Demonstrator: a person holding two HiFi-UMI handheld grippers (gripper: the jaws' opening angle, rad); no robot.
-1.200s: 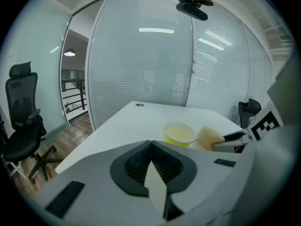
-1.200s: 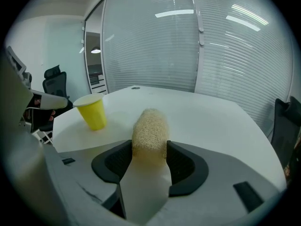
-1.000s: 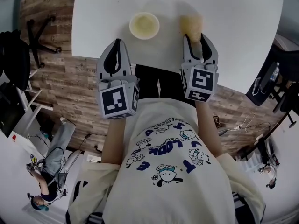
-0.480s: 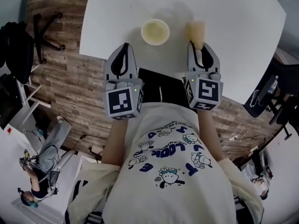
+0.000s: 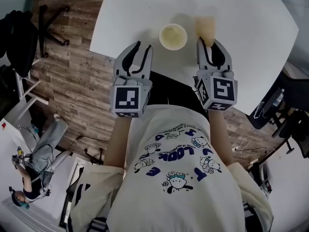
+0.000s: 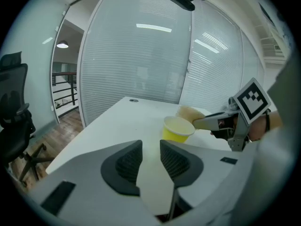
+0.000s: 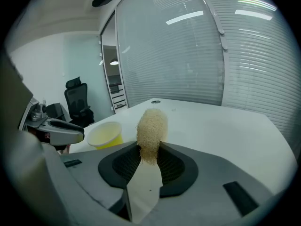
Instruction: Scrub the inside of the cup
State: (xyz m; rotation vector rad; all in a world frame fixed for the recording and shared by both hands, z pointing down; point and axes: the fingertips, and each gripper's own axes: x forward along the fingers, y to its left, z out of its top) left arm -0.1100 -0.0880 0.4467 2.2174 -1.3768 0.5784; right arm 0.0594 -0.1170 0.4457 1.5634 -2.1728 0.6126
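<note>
I read the left gripper (image 5: 143, 46) as spread. In the left gripper view (image 6: 150, 147) its two dark ribbed pads stand apart with only bare table surface showing in the gap. The jaws have just been opening, and nothing is held between them. In the head view its tips sit just over the near edge of the white table (image 5: 251, 18). The cup (image 5: 173, 36) lies beyond them and to the right. The cup is yellow with a pale inside. It stands upright and mouth-up on the table near that edge, ahead of the space between the two tools and closer to the right one. No pad touches it. The right gripper (image 5: 207, 42) is clamped on the scrubber (image 5: 205, 28), a tan, fibrous, loofah-like piece. In the right gripper view (image 7: 149, 149) both pads press on the lower end of the scrubber (image 7: 151, 126), and the rest stands up out of the jaws, slightly tilted. These jaws have been closing within the last moment. The scrubber sits just beside the cup (image 7: 106, 134), on the cup's right in the head view, with a narrow gap between them. From the left gripper view I see the cup (image 6: 178, 128) in front of the right tool's tip.
</note>
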